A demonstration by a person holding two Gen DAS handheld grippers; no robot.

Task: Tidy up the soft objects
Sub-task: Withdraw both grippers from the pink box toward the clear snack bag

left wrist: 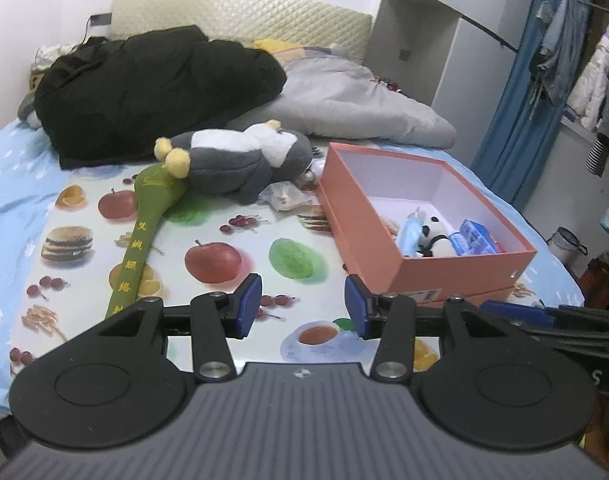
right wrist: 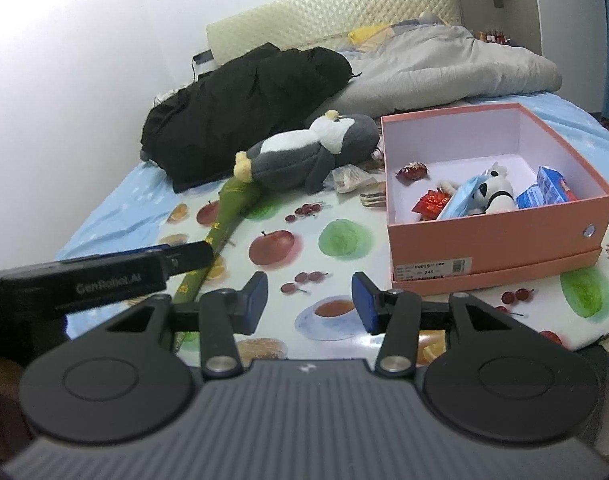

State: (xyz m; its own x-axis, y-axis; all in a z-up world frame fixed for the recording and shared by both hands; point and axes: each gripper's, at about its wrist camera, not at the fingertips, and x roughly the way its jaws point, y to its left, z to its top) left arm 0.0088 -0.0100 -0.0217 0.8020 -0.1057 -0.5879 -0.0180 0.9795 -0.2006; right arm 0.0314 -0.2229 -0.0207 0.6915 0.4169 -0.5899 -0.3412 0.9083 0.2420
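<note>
A grey and white plush penguin lies on its side on the fruit-print cloth, its yellow feet over the head of a long green padded stick. To the right stands an open orange box holding a small panda toy, a blue mask, blue packets and red wrappers. My left gripper hovers open and empty over the cloth near the box's corner. My right gripper is open and empty too, just left of the box front.
A black jacket and a grey quilt are piled toward the padded headboard. A crumpled clear packet lies between penguin and box. Clothes hang on a rack at far right.
</note>
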